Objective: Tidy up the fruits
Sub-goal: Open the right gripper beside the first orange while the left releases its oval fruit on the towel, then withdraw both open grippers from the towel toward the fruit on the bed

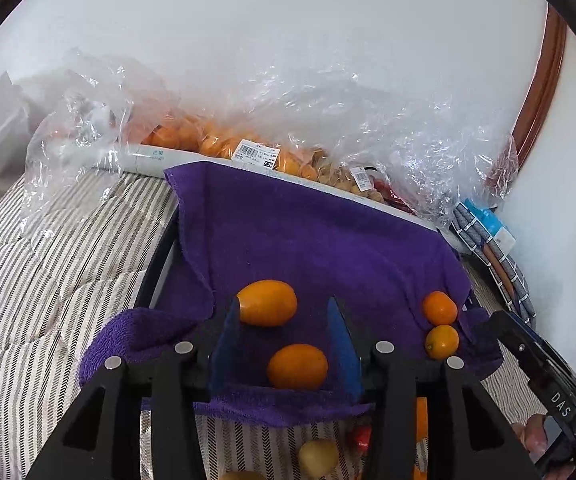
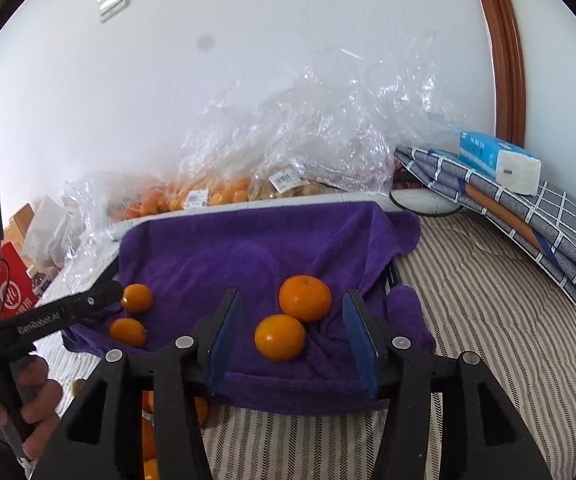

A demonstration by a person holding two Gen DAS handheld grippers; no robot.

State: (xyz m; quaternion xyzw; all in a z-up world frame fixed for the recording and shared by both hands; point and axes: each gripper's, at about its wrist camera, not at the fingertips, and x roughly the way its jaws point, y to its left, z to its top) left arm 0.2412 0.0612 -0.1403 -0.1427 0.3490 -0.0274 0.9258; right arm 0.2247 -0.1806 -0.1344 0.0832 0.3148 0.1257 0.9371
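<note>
Left gripper (image 1: pixel 286 340): we hold it wide open, gripping nothing; an orange fruit (image 1: pixel 297 366) sits between its fingers.
Right gripper (image 2: pixel 291 332): wide open, empty.
Risk: round fruit may roll off the purple towel (image 1: pixel 307 240) if we bump it.

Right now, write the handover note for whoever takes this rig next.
Left gripper: open, empty, fingers straddling the near kumquat without gripping it.
Right gripper: open, empty, low over its pair of oranges.
Things: four small orange fruits lie on the purple towel, two on the left, two on the right. More fruit sits in clear plastic bags behind the towel; a few loose pieces lie on the striped bedding below its near edge.
Done: four fruits on the towel.
Left: bagged and loose fruit unsorted.
</note>
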